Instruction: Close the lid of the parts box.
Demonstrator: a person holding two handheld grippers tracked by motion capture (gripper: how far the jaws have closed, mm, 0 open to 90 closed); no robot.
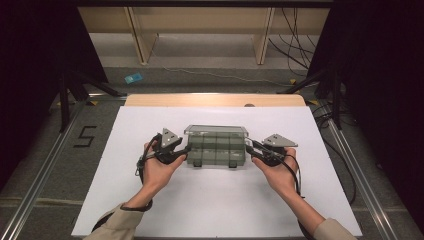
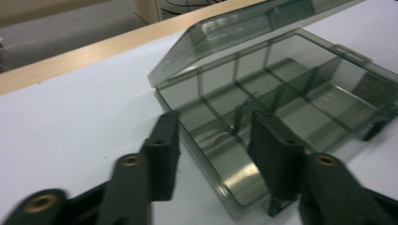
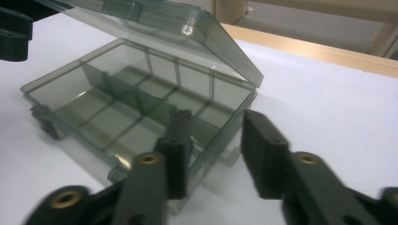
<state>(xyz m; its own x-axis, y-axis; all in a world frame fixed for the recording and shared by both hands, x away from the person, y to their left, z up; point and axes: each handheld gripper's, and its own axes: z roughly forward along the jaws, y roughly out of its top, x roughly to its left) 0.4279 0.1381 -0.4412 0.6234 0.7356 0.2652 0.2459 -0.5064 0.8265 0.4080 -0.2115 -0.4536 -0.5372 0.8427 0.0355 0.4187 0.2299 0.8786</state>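
Table: a big white table top point(image 1: 215, 200) with a light wood edge at the far side. It holds all the things below.

Box: a see-through grey plastic box point(image 1: 216, 146) sits near the middle of the table, between the two hands. Thin walls split its inside into small rooms. The rooms look empty, but the gripper views are a bit blurry, so I cannot be sure.

Lid: the clear lid point(image 2: 234, 33) is up, tipped back along the far side of the box. It stays joined to the box at the far edge.

Left hand: the left hand point(image 1: 159, 170) is at the left end of the box.

Right hand: the right hand point(image 1: 280, 172) is at the right end of the box.

Left gripper: the left gripper point(image 2: 213, 150) has its jaws spread apart. The left end wall of the box is between them. One jaw is outside the box and one is over the inside. The pads do not press on the wall.

Right gripper: the right gripper point(image 3: 213, 154) has its jaws spread apart too. The right end wall of the box is between them, and they do not squeeze it.

Clips: two small dark clips point(image 1: 232, 164) sit on the near side of the box.
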